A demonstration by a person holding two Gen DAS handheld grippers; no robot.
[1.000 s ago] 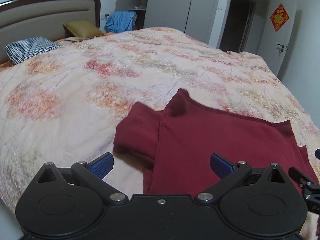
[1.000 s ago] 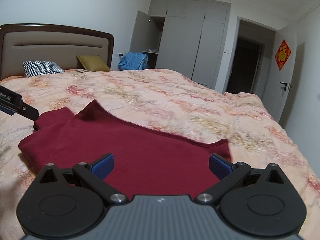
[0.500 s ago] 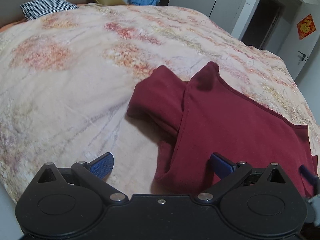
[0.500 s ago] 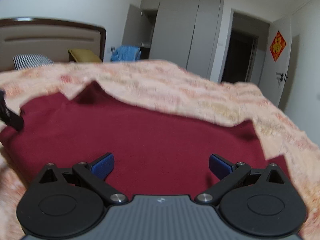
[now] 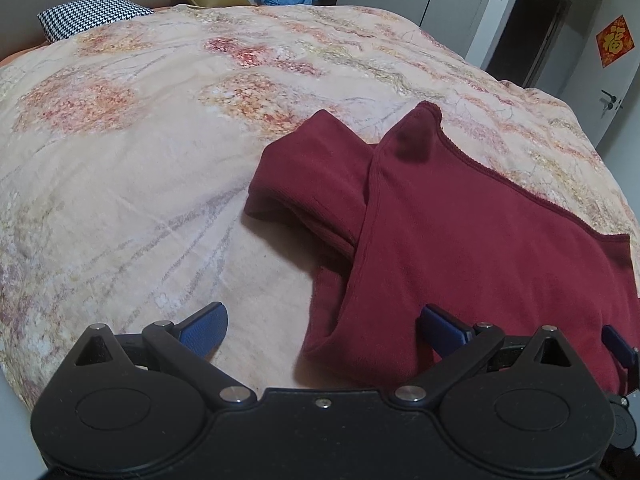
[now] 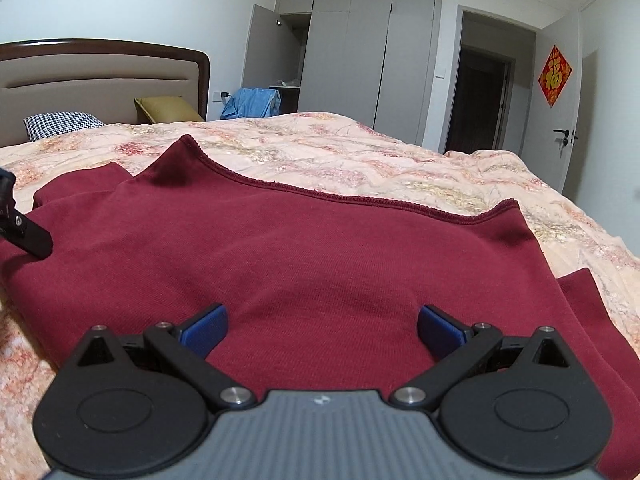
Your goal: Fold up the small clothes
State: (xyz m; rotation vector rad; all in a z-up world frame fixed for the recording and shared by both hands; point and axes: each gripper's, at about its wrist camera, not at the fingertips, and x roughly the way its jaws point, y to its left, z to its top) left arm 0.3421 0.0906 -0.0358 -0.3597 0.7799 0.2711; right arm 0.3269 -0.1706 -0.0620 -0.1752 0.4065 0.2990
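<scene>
A dark red knit garment (image 5: 472,240) lies folded on the floral bedspread (image 5: 140,160), one sleeve (image 5: 308,176) sticking out to the left. My left gripper (image 5: 322,330) hovers open at the garment's near left corner; its blue fingertips (image 5: 206,326) straddle the folded edge without closing. In the right wrist view the garment (image 6: 320,248) fills the foreground. My right gripper (image 6: 322,330) stands open low over the cloth, nothing between its fingers. Part of the left gripper shows at the left edge of that view, and a blue tip of the right gripper (image 5: 618,346) at the left view's right edge.
A checked pillow (image 6: 60,124) and an olive pillow (image 6: 166,108) lie by the headboard (image 6: 100,76). Blue cloth (image 6: 256,102) hangs beyond the bed. Grey wardrobes (image 6: 360,52), a dark doorway (image 6: 480,104) and a white door (image 6: 560,112) line the far wall.
Both grippers have dropped lower and closer to the garment. The left one tilted down toward the near left corner. Both stayed open.
</scene>
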